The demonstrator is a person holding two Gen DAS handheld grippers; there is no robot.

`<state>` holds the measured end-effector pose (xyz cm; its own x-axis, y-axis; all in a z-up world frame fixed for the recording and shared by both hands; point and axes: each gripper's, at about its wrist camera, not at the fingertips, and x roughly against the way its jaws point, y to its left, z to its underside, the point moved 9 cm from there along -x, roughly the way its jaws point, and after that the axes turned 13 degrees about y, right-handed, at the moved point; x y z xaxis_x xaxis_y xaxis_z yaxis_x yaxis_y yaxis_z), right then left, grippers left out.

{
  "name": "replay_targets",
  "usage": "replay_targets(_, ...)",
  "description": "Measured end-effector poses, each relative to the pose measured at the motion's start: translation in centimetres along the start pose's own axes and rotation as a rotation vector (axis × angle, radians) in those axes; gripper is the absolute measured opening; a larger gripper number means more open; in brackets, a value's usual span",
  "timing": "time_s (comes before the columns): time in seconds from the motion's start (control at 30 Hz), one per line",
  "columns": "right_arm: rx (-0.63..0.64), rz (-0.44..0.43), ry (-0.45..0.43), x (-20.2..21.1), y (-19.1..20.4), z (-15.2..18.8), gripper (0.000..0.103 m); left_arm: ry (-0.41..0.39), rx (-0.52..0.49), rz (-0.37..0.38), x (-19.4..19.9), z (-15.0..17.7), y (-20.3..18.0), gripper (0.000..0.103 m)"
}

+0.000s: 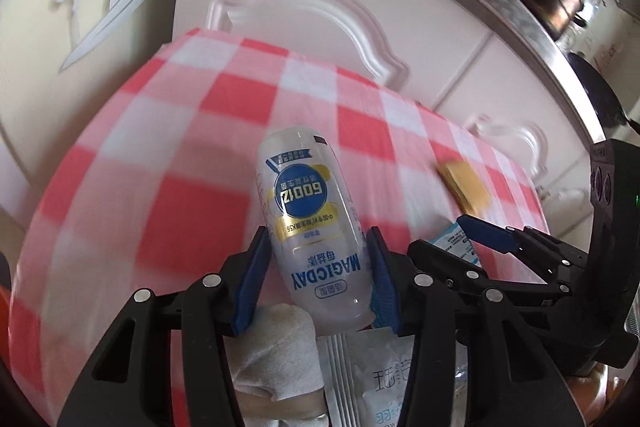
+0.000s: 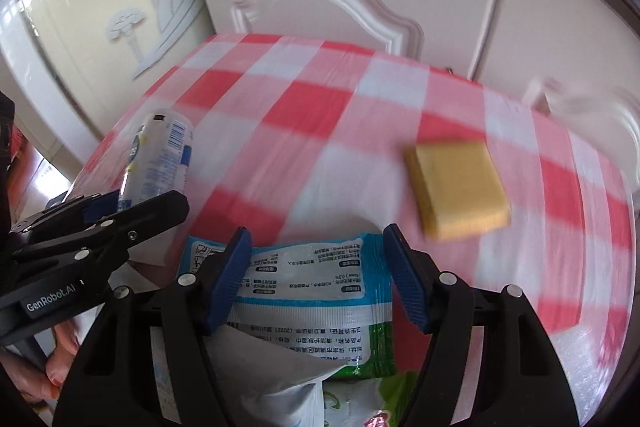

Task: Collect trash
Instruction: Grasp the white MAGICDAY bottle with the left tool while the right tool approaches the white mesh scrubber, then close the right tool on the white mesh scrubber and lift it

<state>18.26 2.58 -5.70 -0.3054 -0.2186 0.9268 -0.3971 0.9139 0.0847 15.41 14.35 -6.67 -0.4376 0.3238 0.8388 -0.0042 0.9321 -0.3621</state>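
The left gripper (image 1: 316, 267) pinches a small clear plastic drink bottle with a blue and gold label (image 1: 310, 227) across its body, base pointing forward, lifted above the red-and-white checked tablecloth (image 1: 160, 167), probably for carrying to the pile of wrappers (image 1: 372, 375) below. The right gripper (image 2: 316, 279) clamps a blue-and-white wet-wipe packet (image 2: 312, 291) by its sides. A yellow rectangular sponge (image 2: 456, 187) lies on the cloth, well apart.

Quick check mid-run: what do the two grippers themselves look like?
Both match: the left gripper and right gripper have black angular linkage arms with silver rivets and blue ribbed pads. The left's body reads "GenRobot.AI" in white. No cables or sleeves visible.
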Motion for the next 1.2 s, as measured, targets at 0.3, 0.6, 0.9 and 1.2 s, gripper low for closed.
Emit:
replay_targets(0.3, -0.062, -0.056, -0.057, 3.4, 1.6, 8.8, 0.068, 0.051, -0.057, 0.049, 2.5, 8.2, -2.7, 0.049)
replay_targets(0.6, -0.171, -0.165, -0.211, 8.3, 0.7, 12.1, 0.083, 0.038, -0.073, 0.071, 3.7, 10.7, -3.5, 0.049)
replay_targets(0.9, -0.383, -0.074, -0.361, 13.3, -8.1, 13.5, 0.092, -0.014, -0.069, 0.102, 5.8, 9.0, -4.2, 0.047)
replay_targets(1.2, -0.495, -0.169, -0.316, 9.9, -11.0, 12.5, 0.092, 0.028, -0.083, 0.081, 4.8, 9.3, -4.3, 0.046)
